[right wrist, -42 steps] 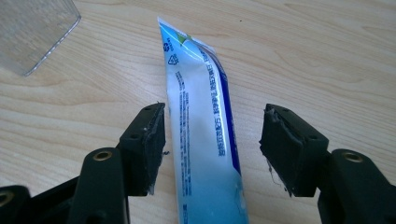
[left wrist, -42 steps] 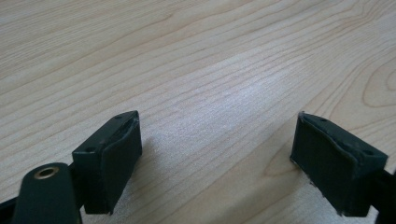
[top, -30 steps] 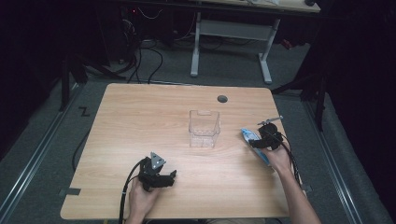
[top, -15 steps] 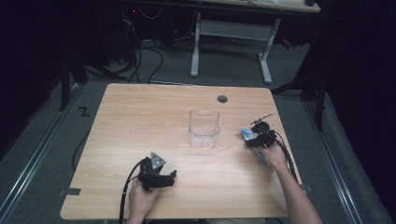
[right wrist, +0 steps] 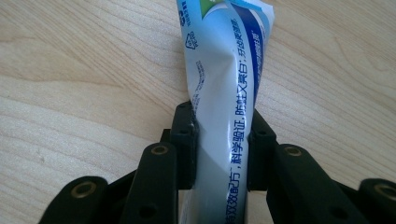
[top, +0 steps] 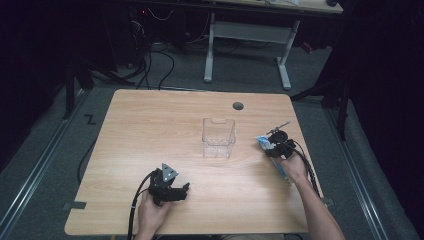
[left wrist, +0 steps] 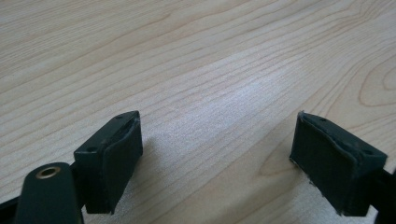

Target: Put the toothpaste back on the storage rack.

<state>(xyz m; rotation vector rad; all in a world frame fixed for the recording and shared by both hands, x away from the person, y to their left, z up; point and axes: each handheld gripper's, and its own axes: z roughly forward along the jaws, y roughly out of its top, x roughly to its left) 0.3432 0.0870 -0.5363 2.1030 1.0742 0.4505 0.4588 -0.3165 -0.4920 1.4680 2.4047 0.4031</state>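
Tube: a soft toothpaste tube [right wrist: 224,93], white with blue and green print and dark lettering down its side; its skin is dented and creased where it is squeezed. In the high view it [top: 266,145] lies near the right edge of the bench, its flat crimped end pointing toward the middle.
Right gripper: the right gripper [right wrist: 223,140] has just been closing, and its black fingers [right wrist: 184,140] now pinch the tube from both sides, the plastic bulging between them. In the high view it [top: 277,145] sits in the person's right hand with a cable trailing back.
Left gripper: the left gripper [left wrist: 217,154] has its blocky, matte black fingers [left wrist: 114,163] spread wide with bare wood between them. In the high view it [top: 170,186] rests at the near left of the bench, a grey three-cornered plate on top.
Bench: the bench [top: 150,130] is pale wood-grain laminate, smooth, with a round cable hole [top: 238,106] near the far edge.
Box: a clear, square-sided plastic box [top: 218,137] stands upright mid-bench, well apart from the left gripper and near the tube.
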